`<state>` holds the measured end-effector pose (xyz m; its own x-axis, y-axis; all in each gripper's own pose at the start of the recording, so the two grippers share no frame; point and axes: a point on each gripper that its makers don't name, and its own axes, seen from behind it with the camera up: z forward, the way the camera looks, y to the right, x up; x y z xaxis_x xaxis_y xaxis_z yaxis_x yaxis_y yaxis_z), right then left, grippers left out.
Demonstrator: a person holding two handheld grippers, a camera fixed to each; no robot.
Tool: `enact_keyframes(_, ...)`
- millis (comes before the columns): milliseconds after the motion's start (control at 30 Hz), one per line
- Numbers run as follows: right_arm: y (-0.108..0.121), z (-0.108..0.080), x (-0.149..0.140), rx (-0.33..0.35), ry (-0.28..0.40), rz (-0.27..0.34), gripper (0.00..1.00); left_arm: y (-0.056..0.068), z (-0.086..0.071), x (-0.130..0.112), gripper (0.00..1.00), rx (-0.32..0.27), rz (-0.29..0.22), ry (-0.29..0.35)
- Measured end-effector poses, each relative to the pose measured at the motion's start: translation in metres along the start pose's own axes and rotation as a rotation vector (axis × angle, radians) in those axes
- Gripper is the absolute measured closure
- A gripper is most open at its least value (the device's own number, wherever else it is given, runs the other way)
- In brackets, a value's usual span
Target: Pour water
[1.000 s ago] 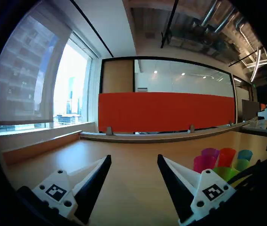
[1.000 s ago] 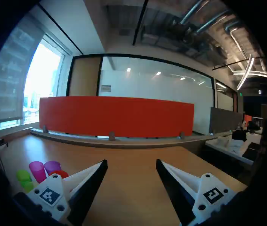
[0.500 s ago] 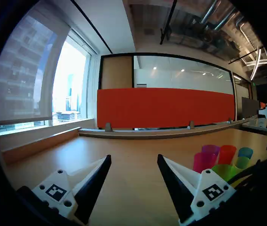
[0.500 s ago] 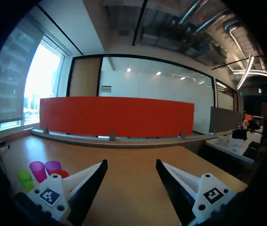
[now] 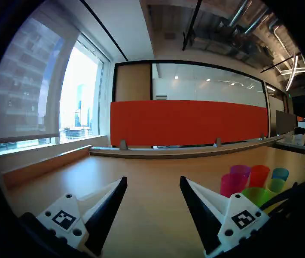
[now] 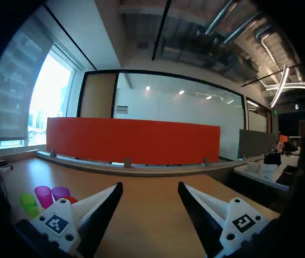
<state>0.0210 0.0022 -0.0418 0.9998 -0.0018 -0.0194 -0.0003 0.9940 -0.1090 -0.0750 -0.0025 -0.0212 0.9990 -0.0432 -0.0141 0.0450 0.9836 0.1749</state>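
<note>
**Left gripper view, left to right.** A bright window (image 5: 79,107) fills the left side. An orange partition (image 5: 187,122) runs along the far edge of a wooden table (image 5: 152,165). The left gripper (image 5: 153,179) is over bare tabletop, its fingers spread apart with nothing between them. A cluster of plastic cups (image 5: 257,197) stands upright on the table just beyond the right-hand finger, among them a pink cup (image 5: 231,185), an orange cup (image 5: 259,174) and a blue cup (image 5: 280,173).

**Right gripper view, left to right.** The cups (image 6: 44,196) stand at lower left, partly hidden behind the left-hand finger, with green, pink, purple and red showing. The right gripper (image 6: 150,184) is likewise spread apart and empty above bare wood. A neighbouring desk (image 6: 260,170) lies at far right, its contents too small to tell.
</note>
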Motion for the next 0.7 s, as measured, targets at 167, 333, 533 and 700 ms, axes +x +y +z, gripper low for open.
enact_keyframes(167,0.005,-0.003,0.005,0.002,0.033,-0.005,0.0,0.0,0.0,0.0,0.1,0.0,0.0,0.0)
enact_keyframes(333,0.005,-0.001,-0.003,0.023,0.038,0.007,0.0,0.0,0.0,0.0,0.1,0.0,0.0,0.0)
enact_keyframes(533,-0.001,0.002,-0.013,0.057,0.05,0.032,0.0,0.001,0.0,-0.001,0.1,0.0,0.0,0.0)
enact_keyframes(700,-0.006,0.005,-0.019,0.075,0.063,0.047,0.0,0.001,0.0,0.0,0.09,0.0,0.0,0.0)
